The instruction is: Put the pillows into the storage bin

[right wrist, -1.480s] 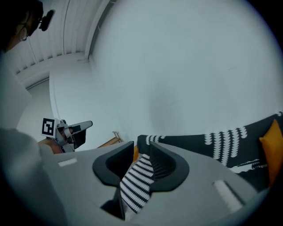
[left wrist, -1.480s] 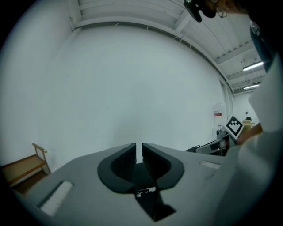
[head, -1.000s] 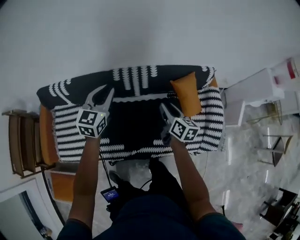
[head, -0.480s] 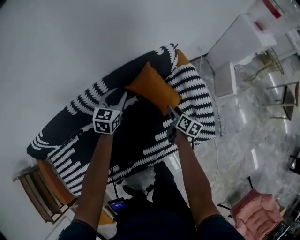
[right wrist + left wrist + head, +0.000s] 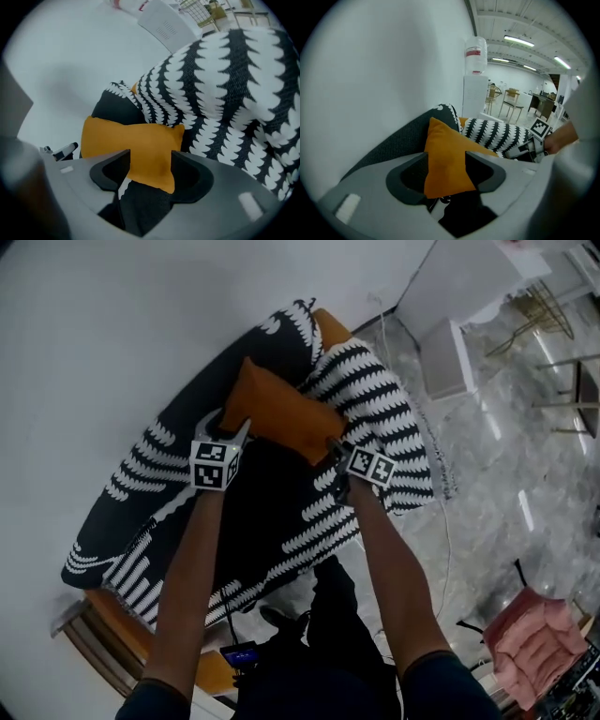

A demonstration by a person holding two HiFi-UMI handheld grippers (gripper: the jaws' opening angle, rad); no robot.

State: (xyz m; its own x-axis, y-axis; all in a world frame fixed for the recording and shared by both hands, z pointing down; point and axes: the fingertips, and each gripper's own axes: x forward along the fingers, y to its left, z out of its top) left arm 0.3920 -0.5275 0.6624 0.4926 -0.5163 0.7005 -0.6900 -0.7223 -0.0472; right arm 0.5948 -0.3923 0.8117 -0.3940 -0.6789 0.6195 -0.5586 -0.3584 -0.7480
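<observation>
An orange pillow (image 5: pixel 281 416) leans against the backrest of a black-and-white patterned sofa (image 5: pixel 375 409). My left gripper (image 5: pixel 225 425) is at the pillow's left end and my right gripper (image 5: pixel 333 446) at its lower right corner. Both sets of jaws are opening. In the left gripper view a corner of the pillow (image 5: pixel 443 154) fills the gap of the left gripper (image 5: pixel 446 161). In the right gripper view the pillow (image 5: pixel 126 138) hangs into the gap of the right gripper (image 5: pixel 150 161). The pads do not visibly press on the pillow. No storage bin is in view.
A white wall runs behind the sofa. A white cabinet (image 5: pixel 450 292) stands beyond the sofa's right end, and a water dispenser (image 5: pixel 475 75) shows there too. A pink chair (image 5: pixel 534 638) sits on the marble floor at lower right. A wooden side table (image 5: pixel 94 652) is at lower left.
Both grippers have moved from over the sofa seat up to the orange pillow, one at each end. Their jaws have spread wider. The head view has swung to the right.
</observation>
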